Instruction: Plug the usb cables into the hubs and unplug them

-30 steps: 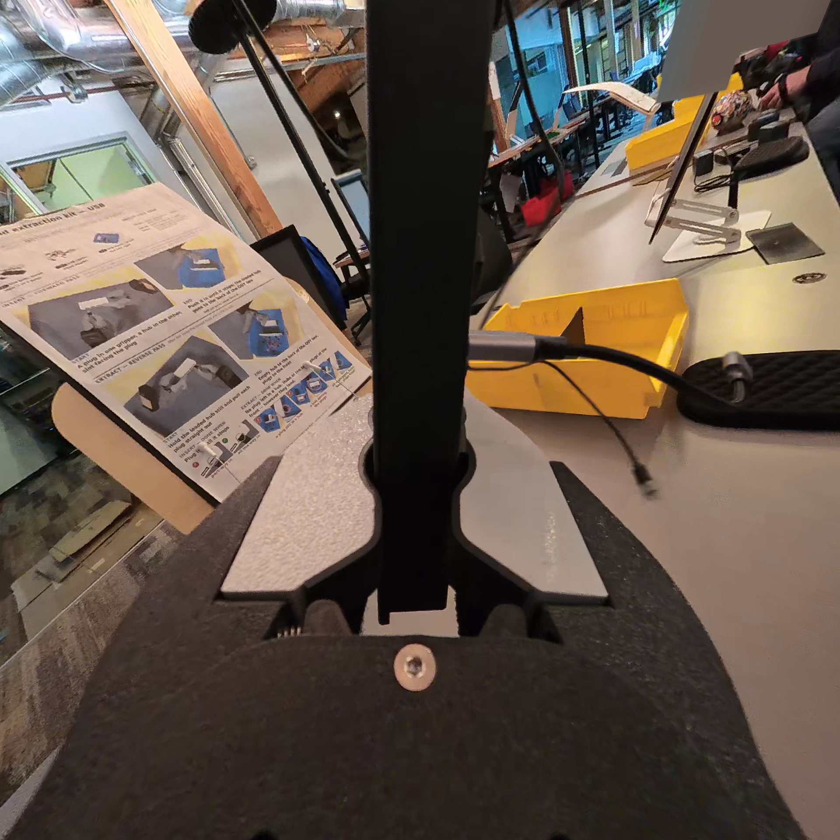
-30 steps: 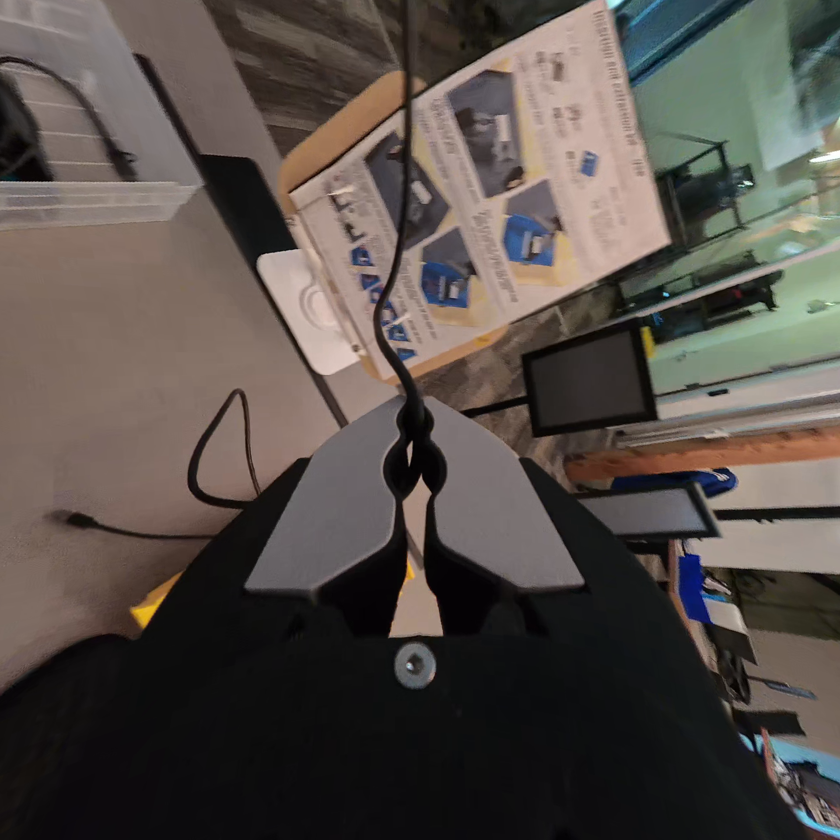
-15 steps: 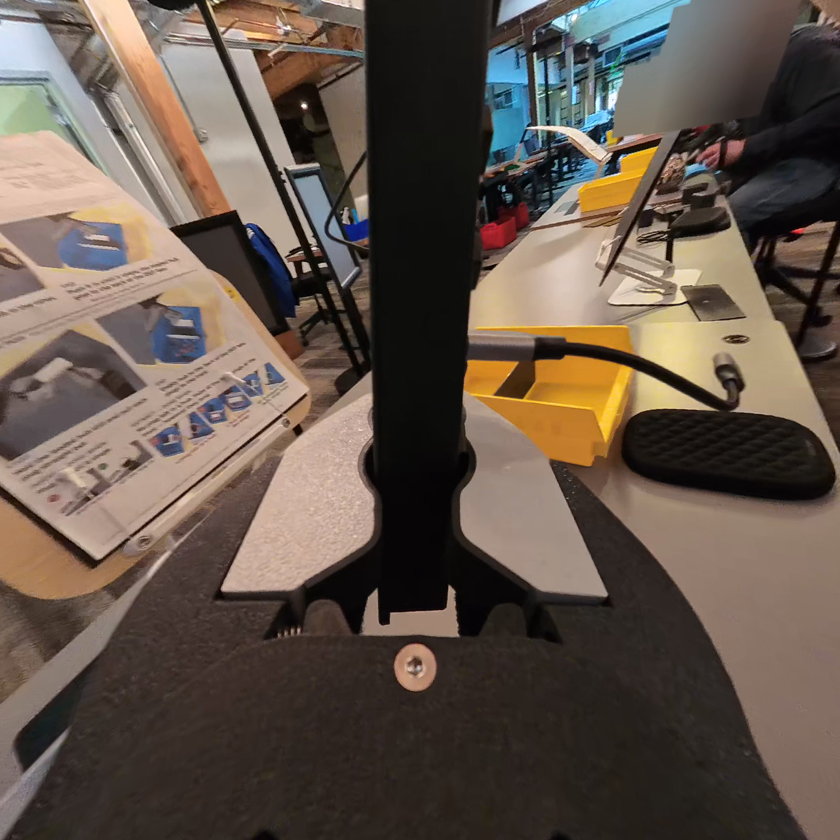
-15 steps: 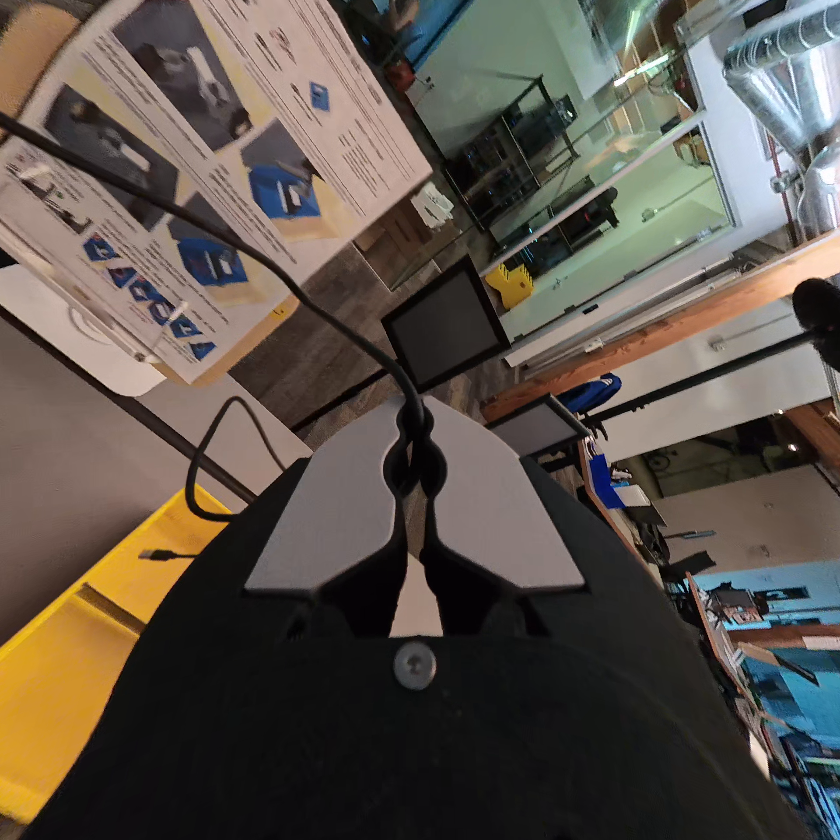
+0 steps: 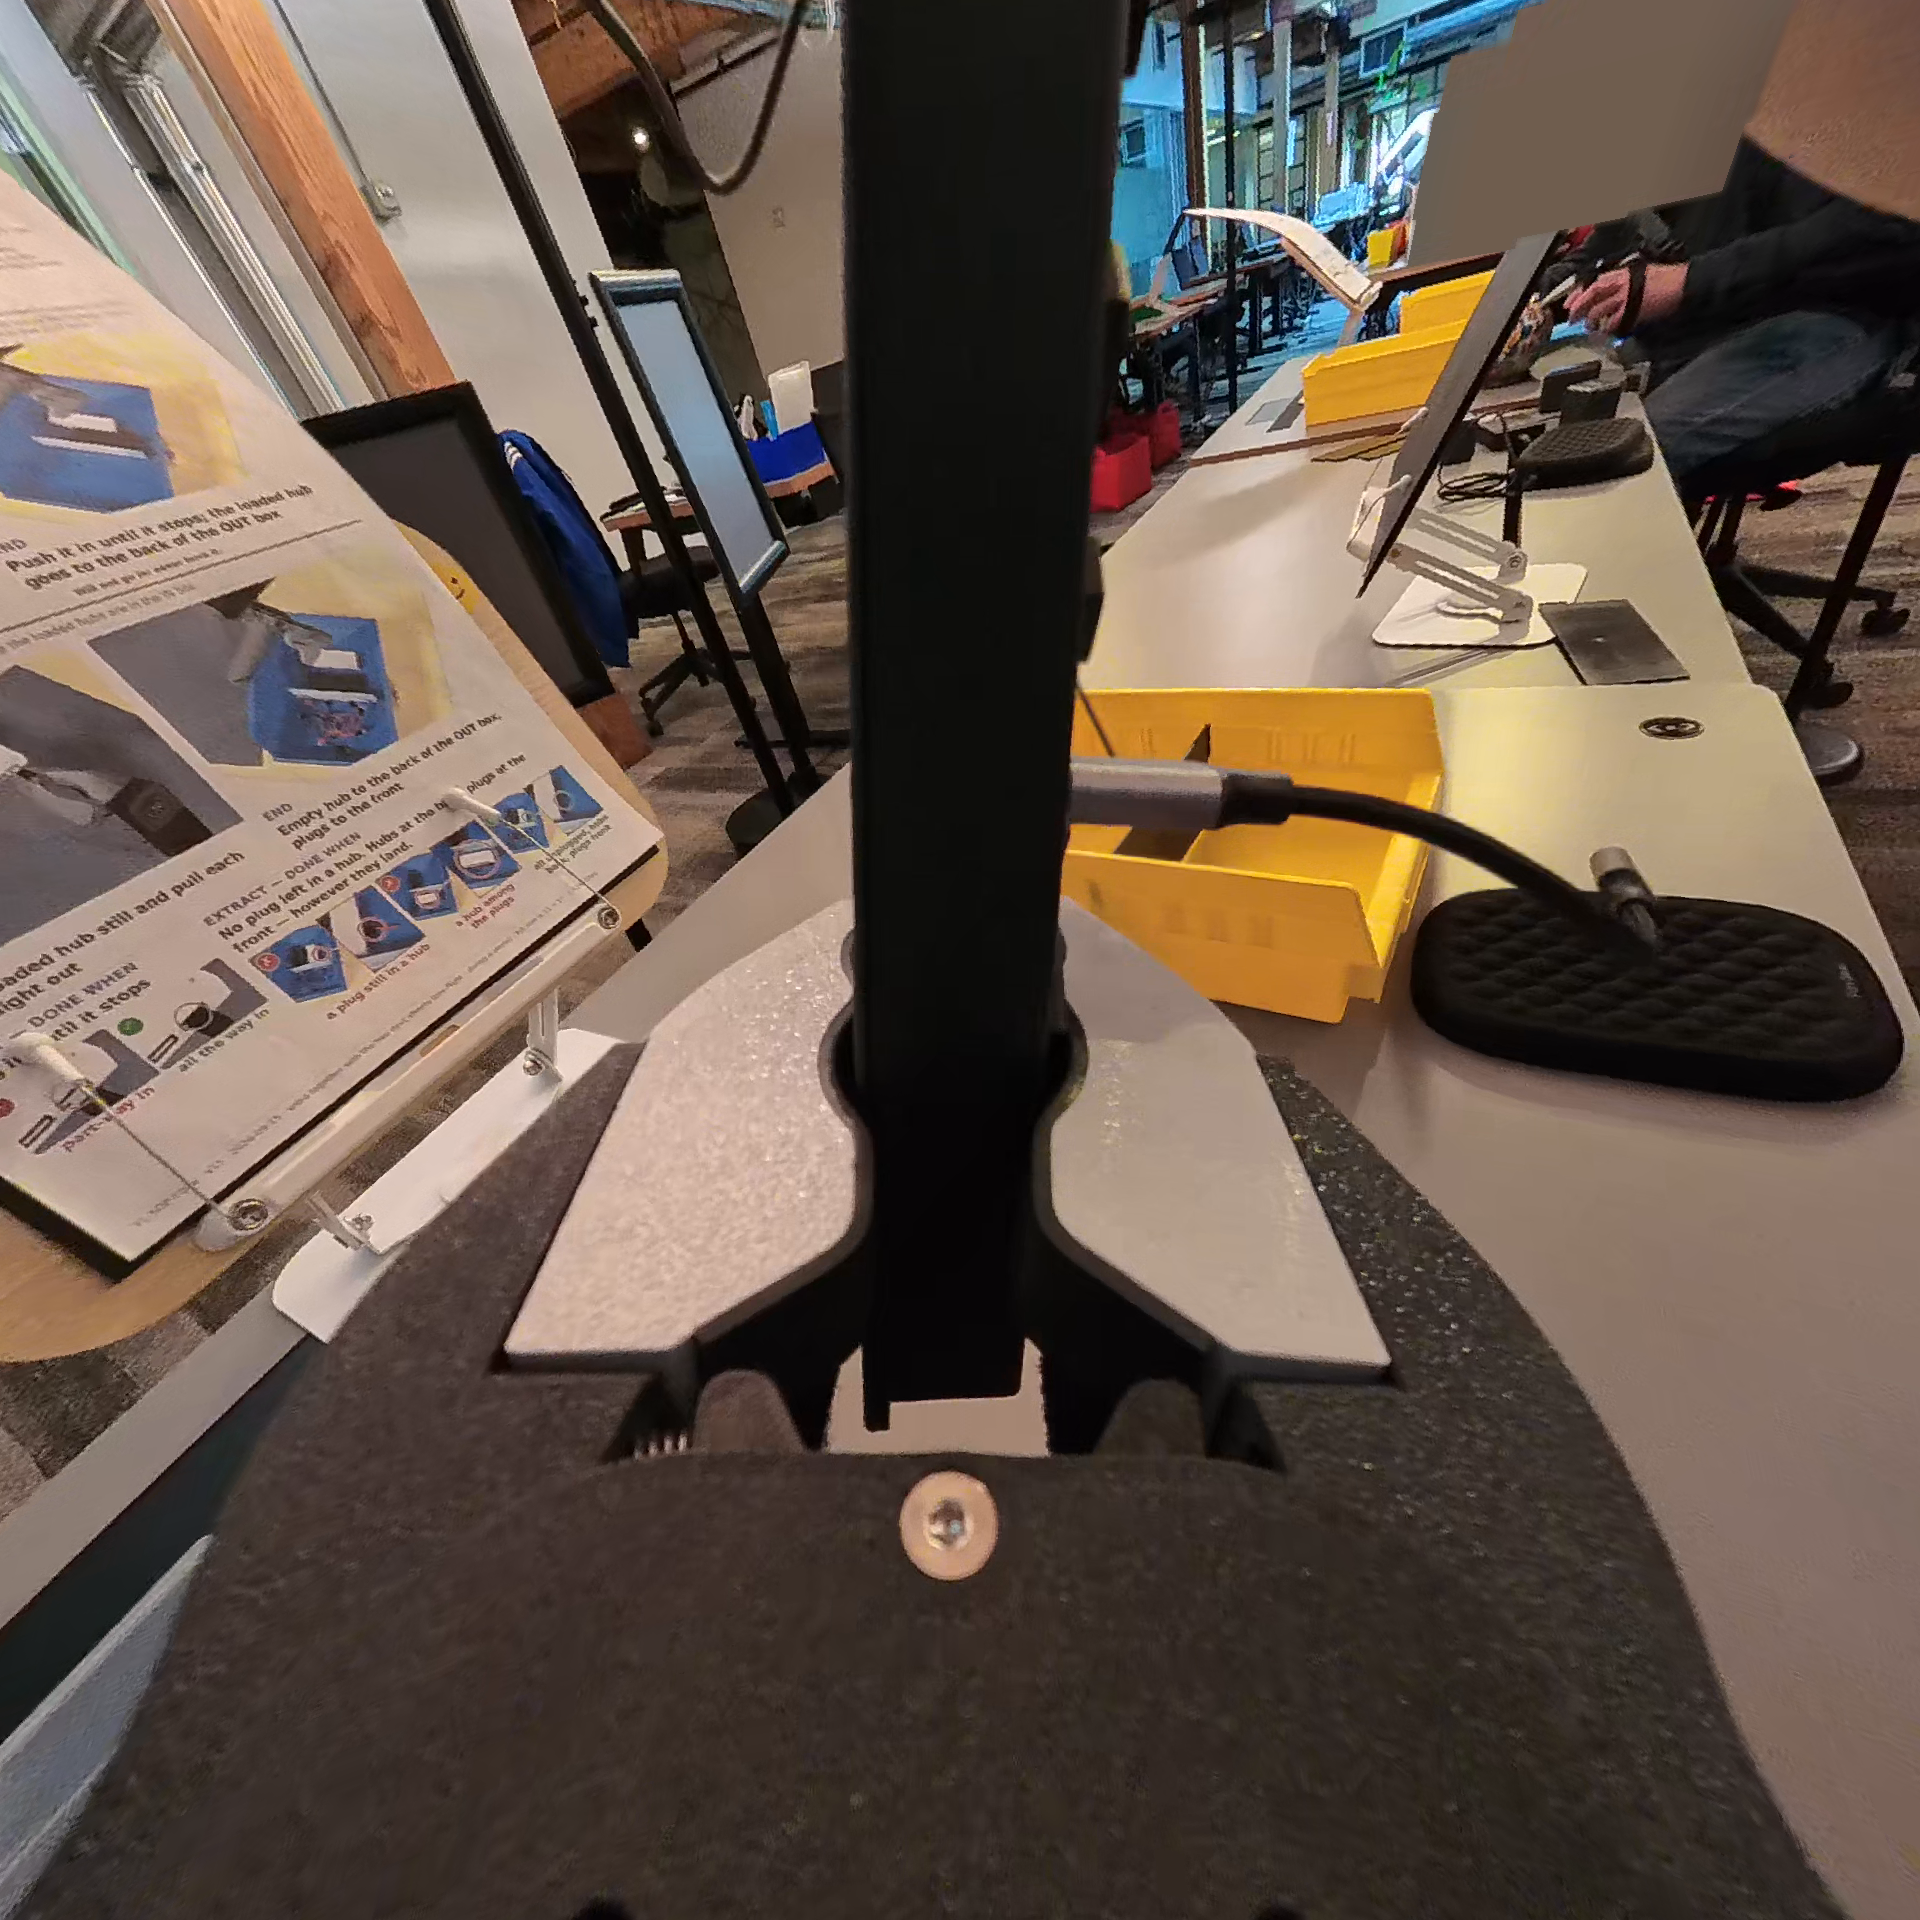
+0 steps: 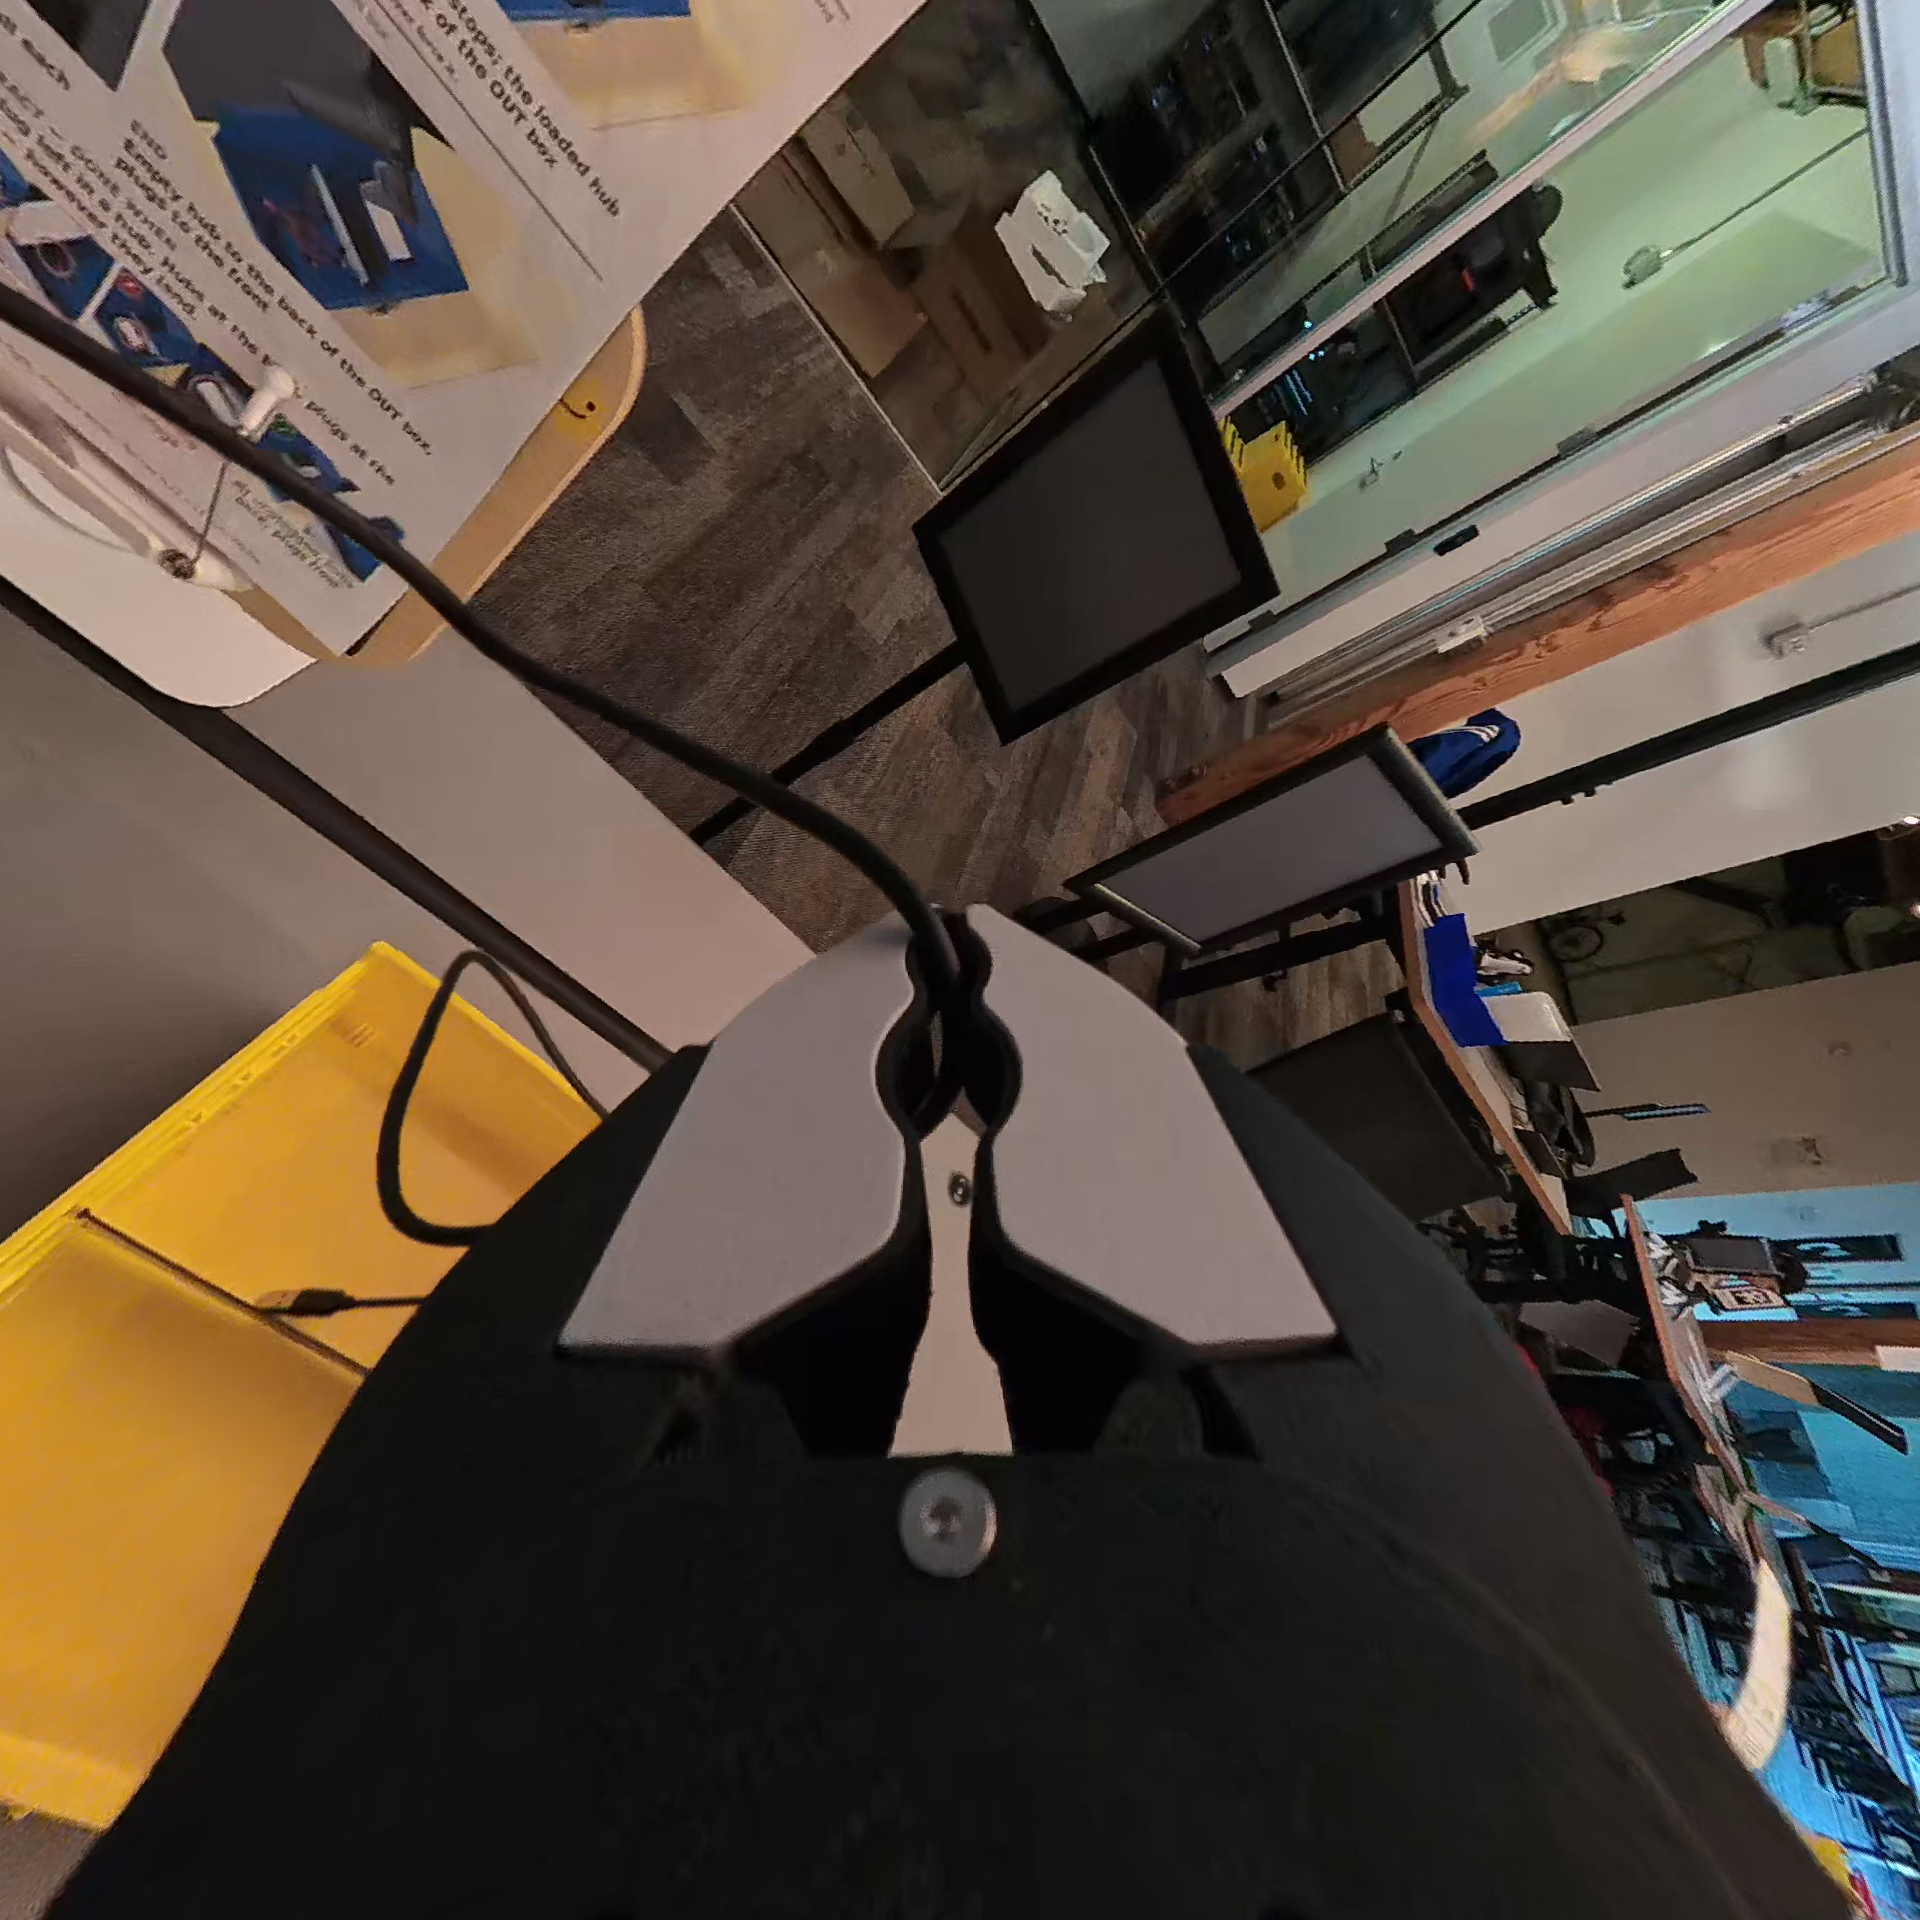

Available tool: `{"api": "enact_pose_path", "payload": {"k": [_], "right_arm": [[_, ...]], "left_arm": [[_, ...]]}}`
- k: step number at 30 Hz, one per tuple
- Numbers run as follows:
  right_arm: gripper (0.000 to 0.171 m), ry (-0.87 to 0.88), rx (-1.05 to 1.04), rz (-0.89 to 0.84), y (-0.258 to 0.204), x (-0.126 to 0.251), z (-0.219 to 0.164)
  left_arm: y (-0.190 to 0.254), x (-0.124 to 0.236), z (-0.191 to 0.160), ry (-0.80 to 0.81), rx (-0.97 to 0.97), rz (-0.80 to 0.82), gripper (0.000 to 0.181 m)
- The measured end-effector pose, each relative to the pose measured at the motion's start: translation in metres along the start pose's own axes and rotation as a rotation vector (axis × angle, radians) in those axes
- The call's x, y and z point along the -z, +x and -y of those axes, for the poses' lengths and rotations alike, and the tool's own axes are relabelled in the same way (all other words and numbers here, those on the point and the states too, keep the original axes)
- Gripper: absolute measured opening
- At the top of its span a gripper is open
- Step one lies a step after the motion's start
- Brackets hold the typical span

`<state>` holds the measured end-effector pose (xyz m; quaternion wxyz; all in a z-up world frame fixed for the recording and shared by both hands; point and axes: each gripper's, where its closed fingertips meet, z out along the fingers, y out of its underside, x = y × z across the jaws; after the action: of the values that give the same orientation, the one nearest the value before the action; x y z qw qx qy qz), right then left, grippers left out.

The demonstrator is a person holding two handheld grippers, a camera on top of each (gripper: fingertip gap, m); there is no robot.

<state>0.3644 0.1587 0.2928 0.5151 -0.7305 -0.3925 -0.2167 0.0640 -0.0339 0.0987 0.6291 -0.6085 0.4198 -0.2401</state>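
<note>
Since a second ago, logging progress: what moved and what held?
The right gripper swung from over the grey table to above the yellow bin, still shut on the thin black cable. The left gripper stayed shut on the black hub, its grey plug still in.

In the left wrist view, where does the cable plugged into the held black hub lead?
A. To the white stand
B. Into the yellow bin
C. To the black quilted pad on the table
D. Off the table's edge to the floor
C: the cable runs from the side of the hub held by the left gripper and curves down to the black pad.
</note>
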Motion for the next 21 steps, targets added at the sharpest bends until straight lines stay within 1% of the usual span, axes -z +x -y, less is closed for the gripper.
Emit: {"api": "enact_pose_path", "payload": {"k": [4, 8, 11, 16, 18, 21], "right_arm": [[0.001, -0.017, -0.064, 0.14, -0.028, 0.001, -0.01], [0.001, -0.024, -0.101, 0.2, -0.048, 0.002, -0.026], [0.001, -0.032, -0.126, 0.222, -0.056, -0.002, -0.041], [0.0, -0.058, -0.203, 0.241, -0.061, -0.017, -0.07], [0.0, -0.094, -0.23, 0.236, -0.06, -0.026, -0.086], [0.001, -0.176, -0.229, 0.185, -0.053, -0.038, -0.117]], "left_arm": [[-0.004, 0.009, 0.008, 0.04, 0.011, 0.013, 0.026], [-0.012, 0.021, 0.019, 0.099, 0.028, 0.04, 0.027], [-0.015, 0.027, 0.024, 0.135, 0.055, 0.045, 0.026], [-0.008, 0.026, 0.026, 0.127, 0.042, 0.024, 0.027], [-0.005, 0.023, 0.026, 0.118, 0.038, 0.013, 0.027], [0.001, 0.015, 0.022, 0.097, 0.039, -0.006, 0.027]]}}
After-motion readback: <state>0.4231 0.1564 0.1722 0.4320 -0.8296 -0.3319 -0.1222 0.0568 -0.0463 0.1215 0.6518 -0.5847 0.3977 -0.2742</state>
